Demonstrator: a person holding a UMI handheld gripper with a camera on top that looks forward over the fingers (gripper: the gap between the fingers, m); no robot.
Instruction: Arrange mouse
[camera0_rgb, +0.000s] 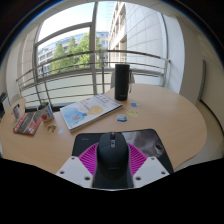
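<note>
A black computer mouse (110, 160) sits between my gripper's (111, 152) two fingers, its nose pointing forward. The pink pads press against both of its sides, so the gripper is shut on it. The mouse is held just above the near edge of a dark mouse mat (135, 136) that lies on the round wooden table (180, 120). The rear of the mouse is hidden at the base of the fingers.
An open magazine (88, 111) lies beyond the mat on the left. A tall black cylinder (121, 80) stands at the table's far edge, with a small blue object (122, 118) in front of it. Small boxes and clutter (28, 122) sit at the far left. Windows and a railing lie behind.
</note>
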